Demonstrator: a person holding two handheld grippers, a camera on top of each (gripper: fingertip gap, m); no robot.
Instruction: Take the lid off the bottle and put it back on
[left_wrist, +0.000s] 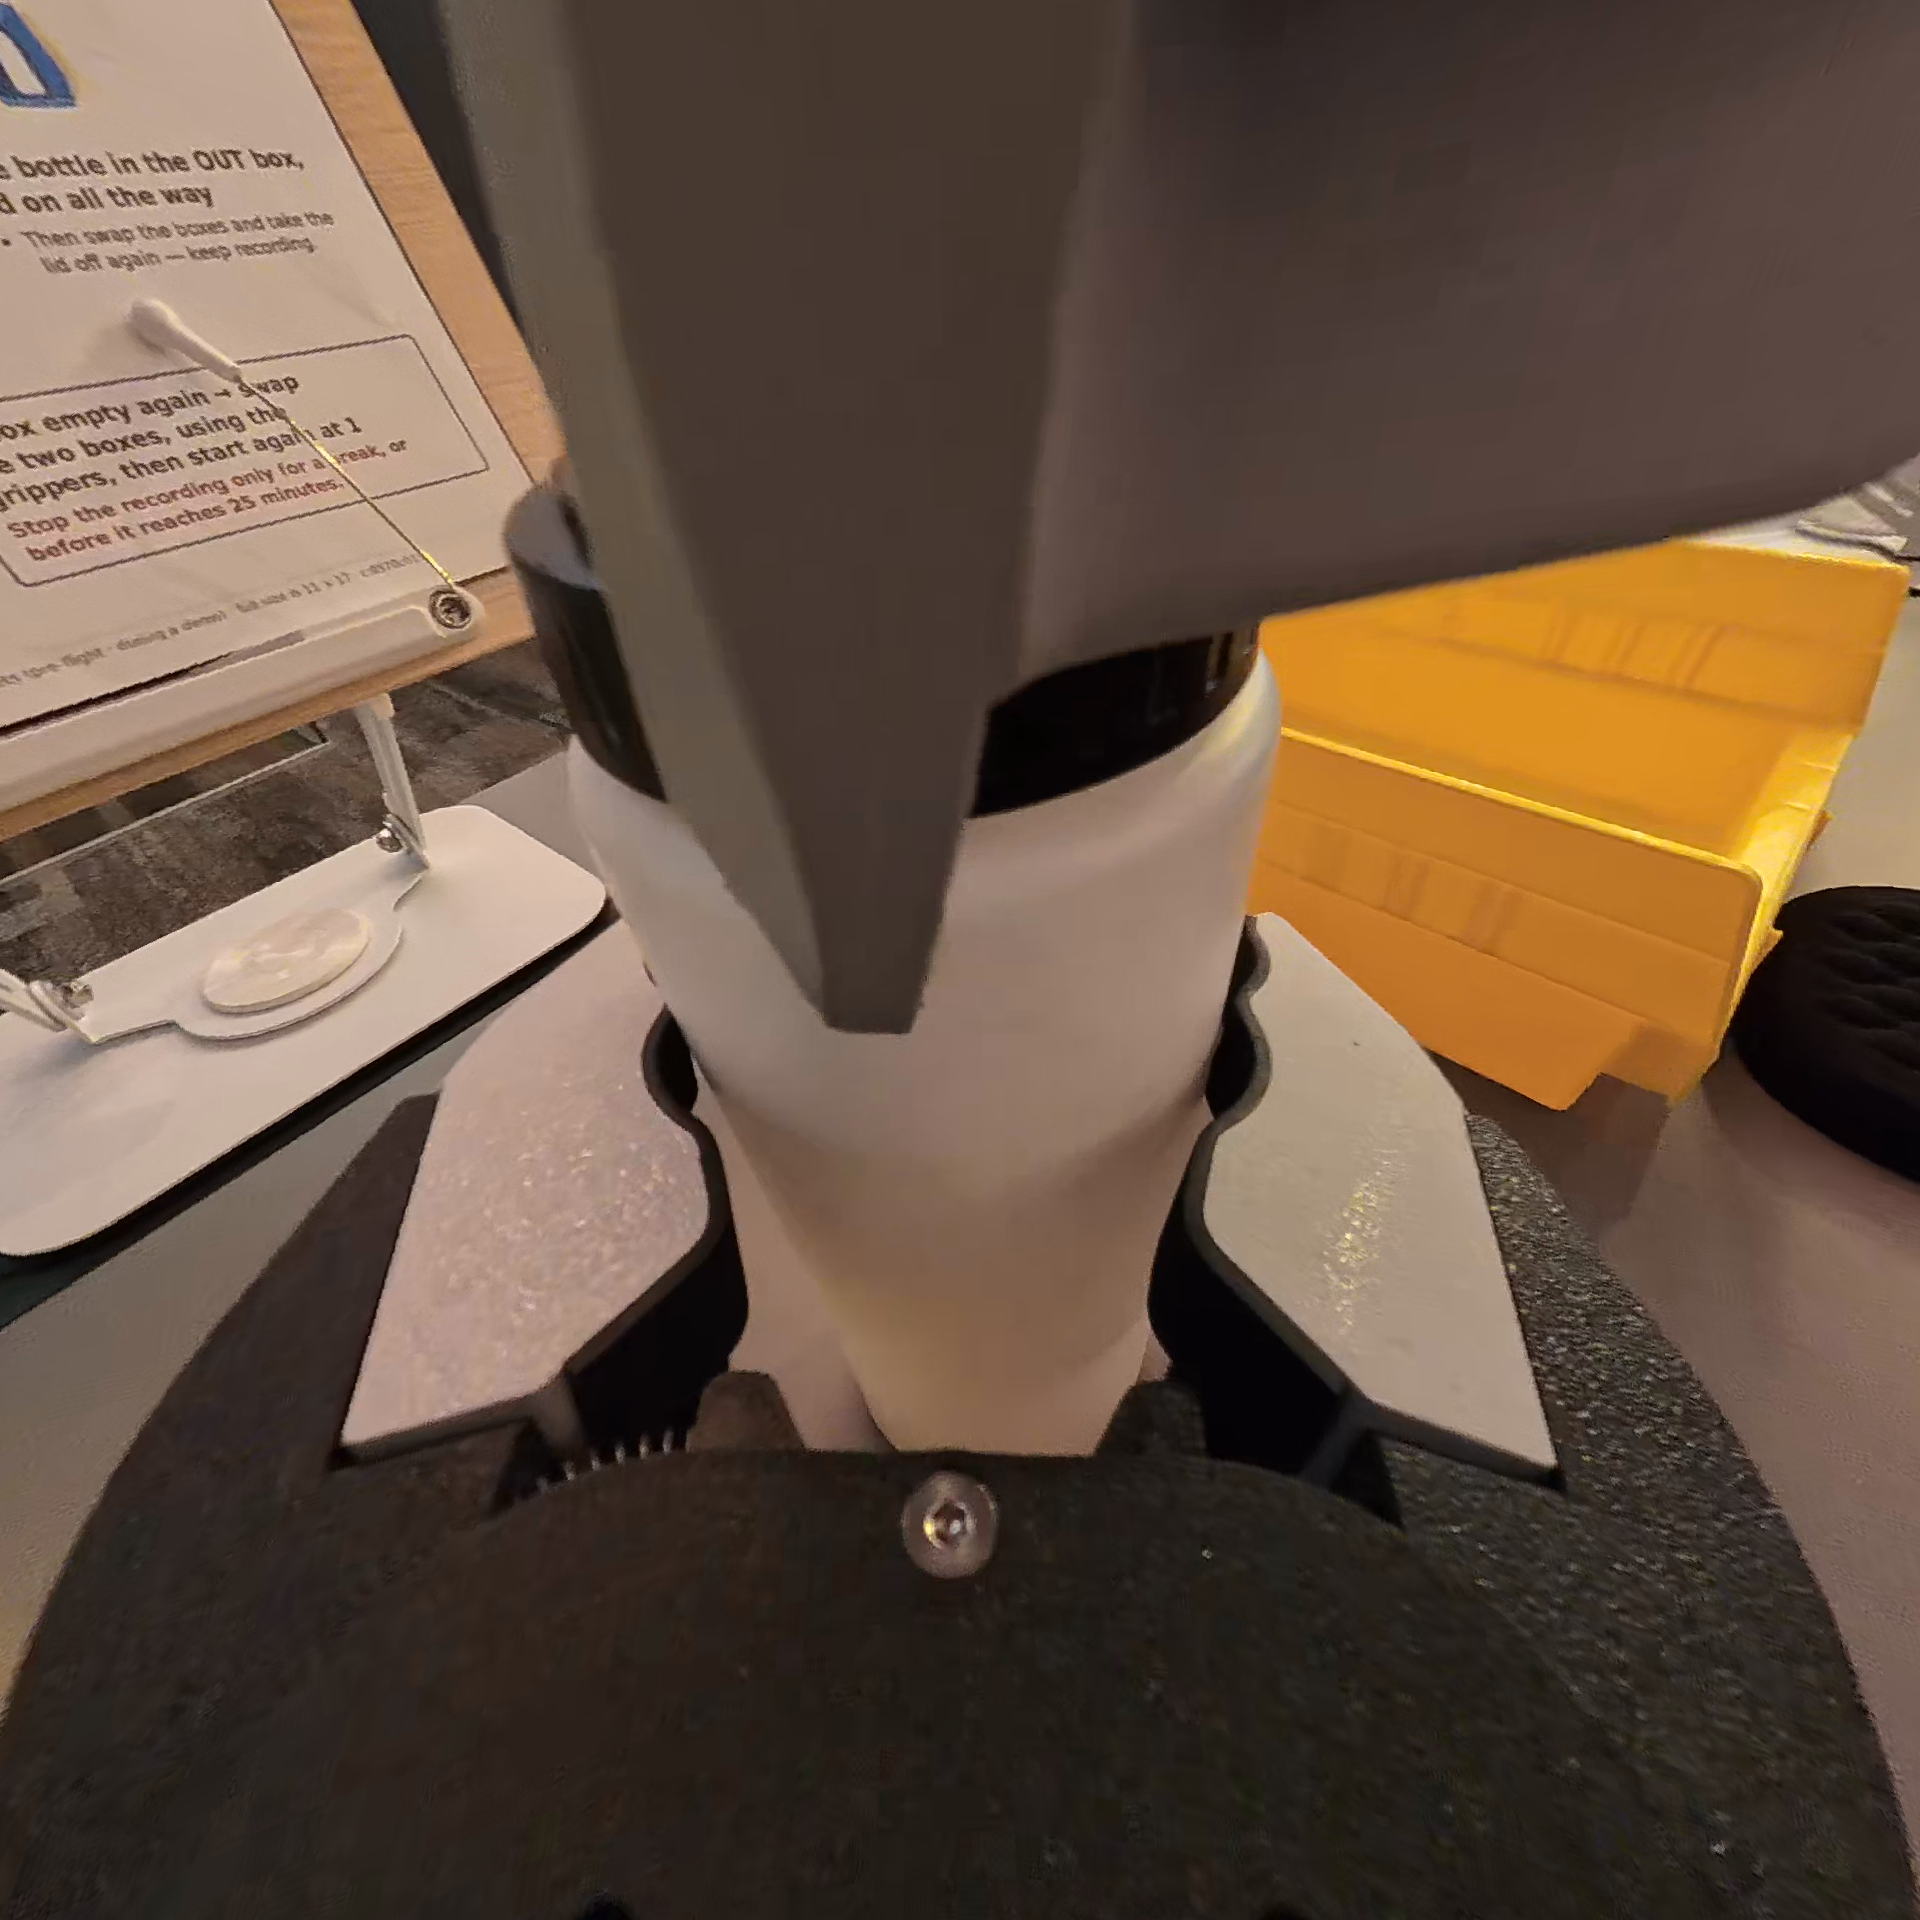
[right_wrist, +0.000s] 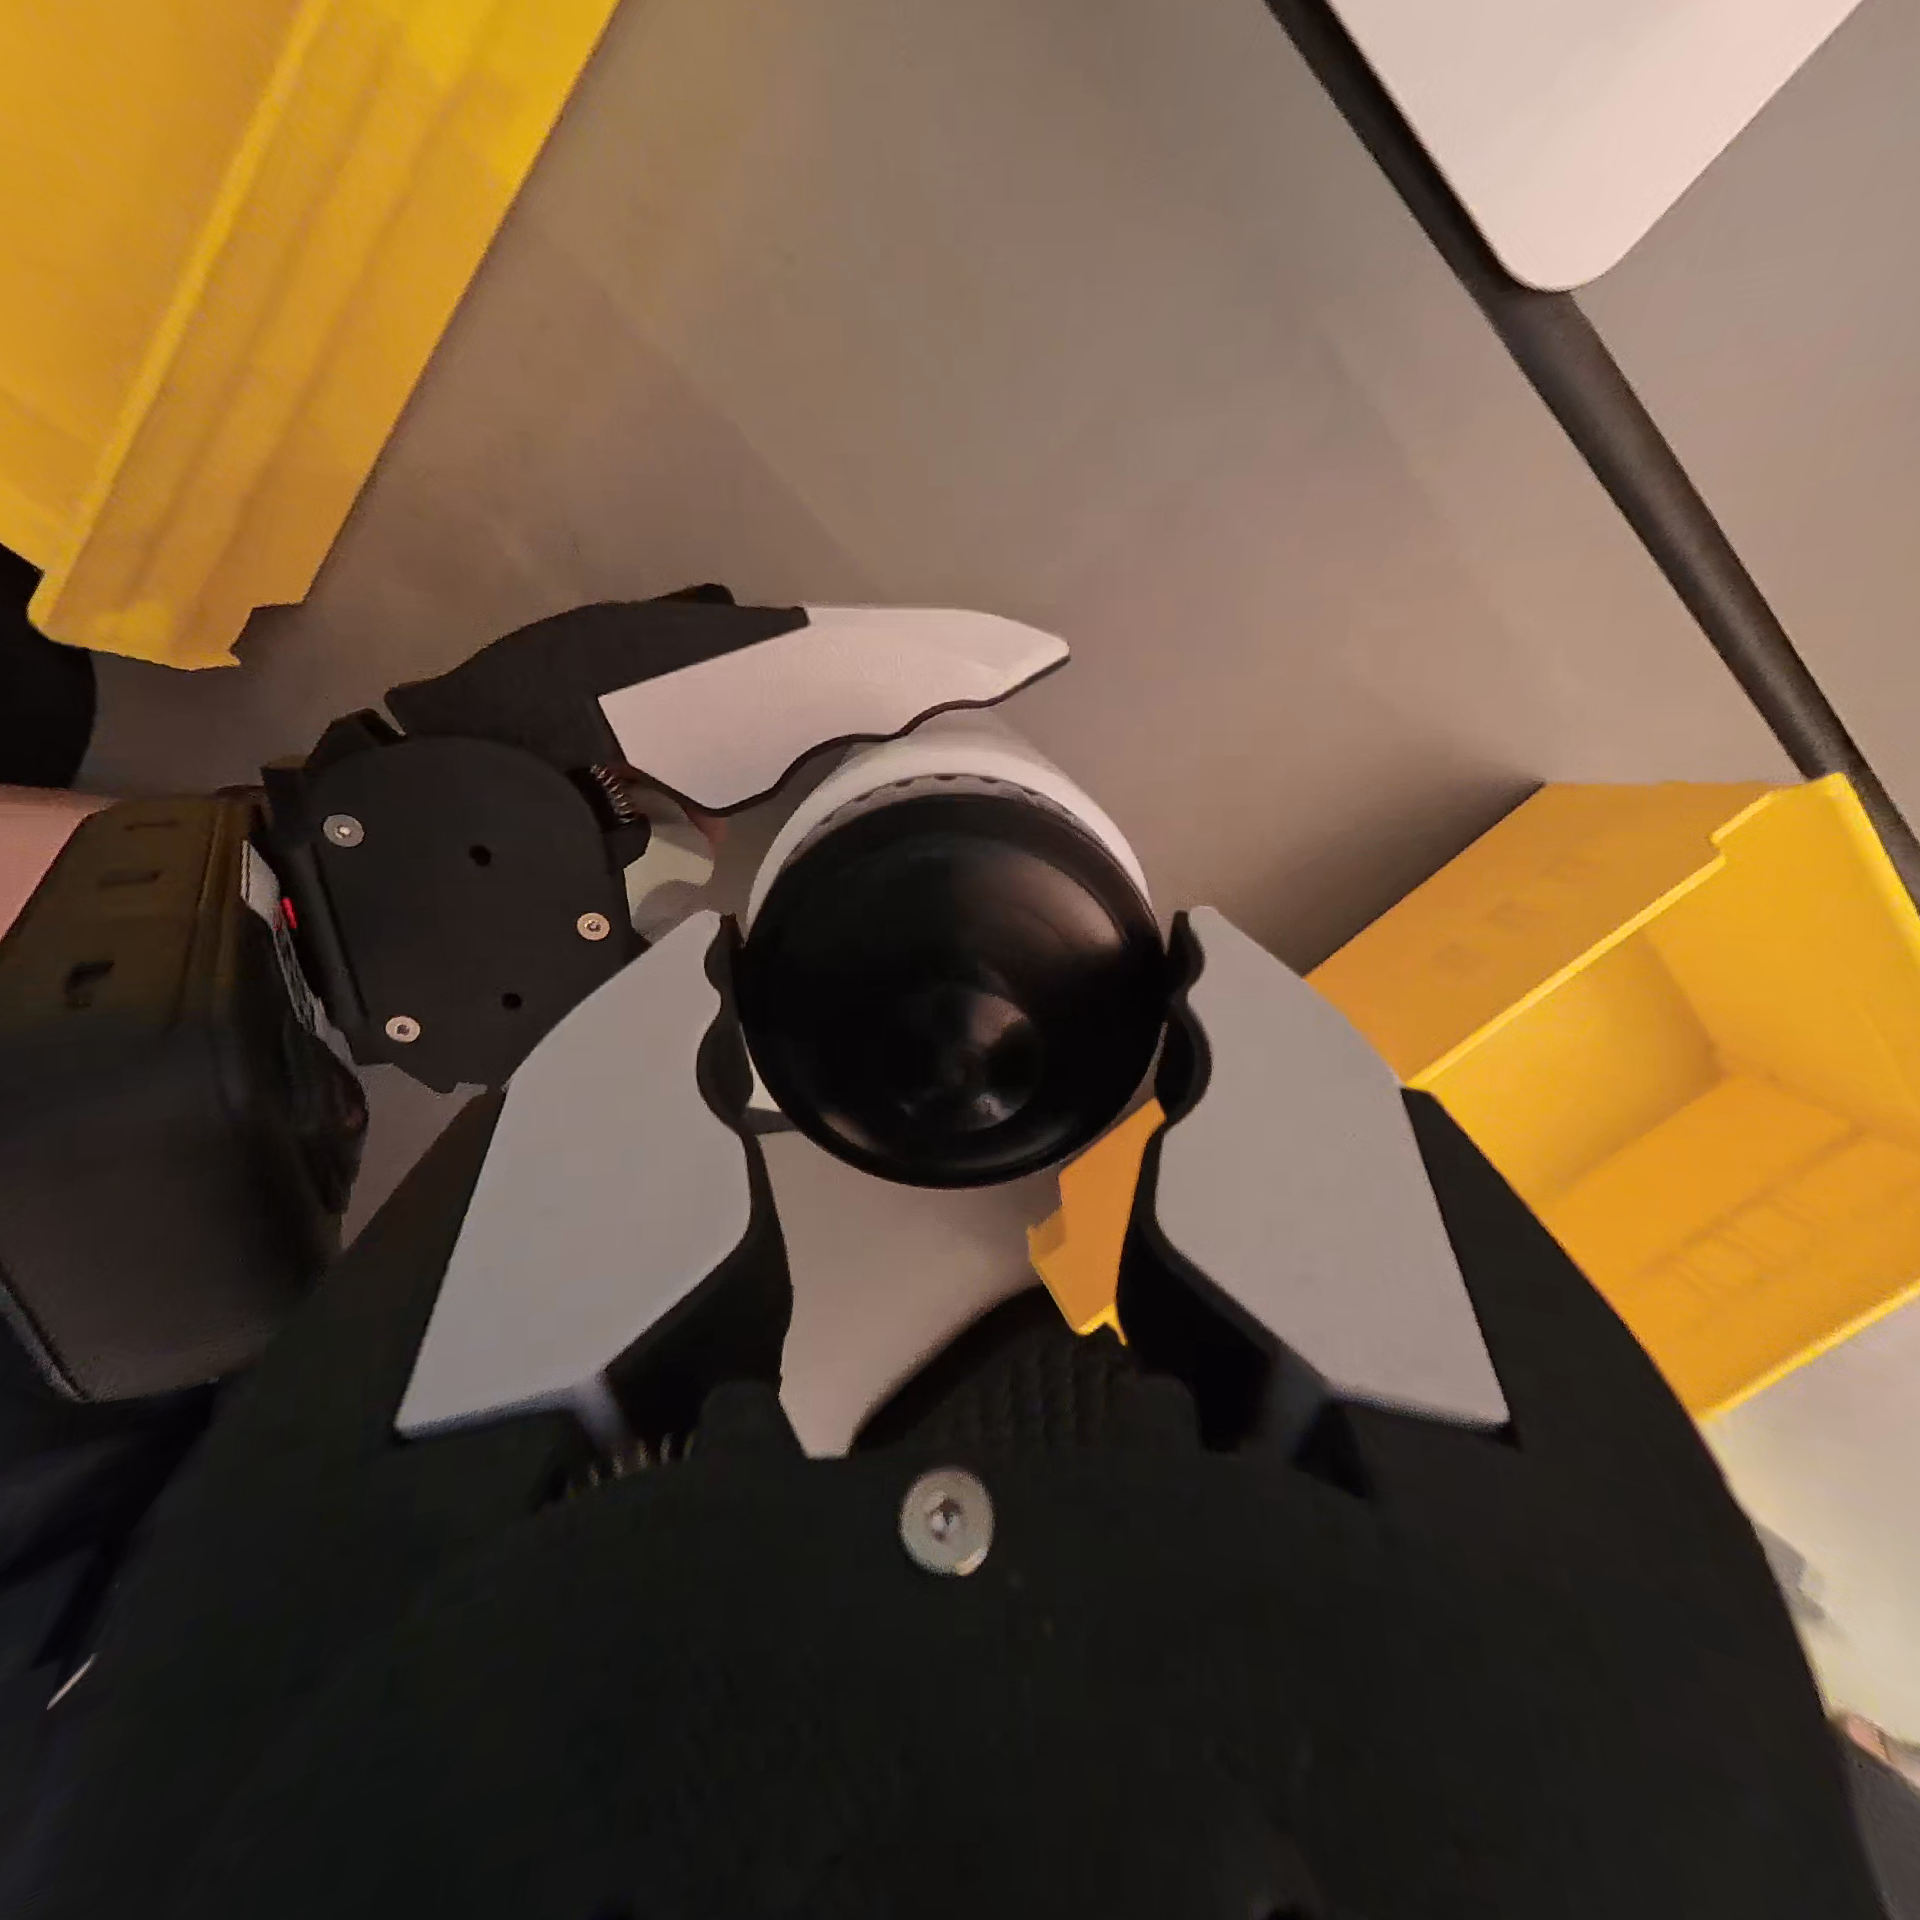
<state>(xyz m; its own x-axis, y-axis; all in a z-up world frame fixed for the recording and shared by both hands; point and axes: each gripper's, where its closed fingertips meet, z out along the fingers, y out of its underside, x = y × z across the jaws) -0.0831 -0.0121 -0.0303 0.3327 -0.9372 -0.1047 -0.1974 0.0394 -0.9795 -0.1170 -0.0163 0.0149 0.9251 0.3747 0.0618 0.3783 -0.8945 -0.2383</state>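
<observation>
While both grippers held on, this was how things stood:
Bottle: the white bottle (left_wrist: 997, 1039) stood upright on the grey table (right_wrist: 1039, 364), between two yellow bins (right_wrist: 177, 312).
Left gripper (left_wrist: 951, 1132): clamped round the bottle's body.
Right gripper (right_wrist: 951, 997): closed from above on the black lid (right_wrist: 951, 997).
Progress: the lid sat on the neck; whether it was coming off or going back on, I couldn't tell.

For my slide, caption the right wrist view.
Right gripper grips the black lid while left gripper clamps the white bottle.
</observation>
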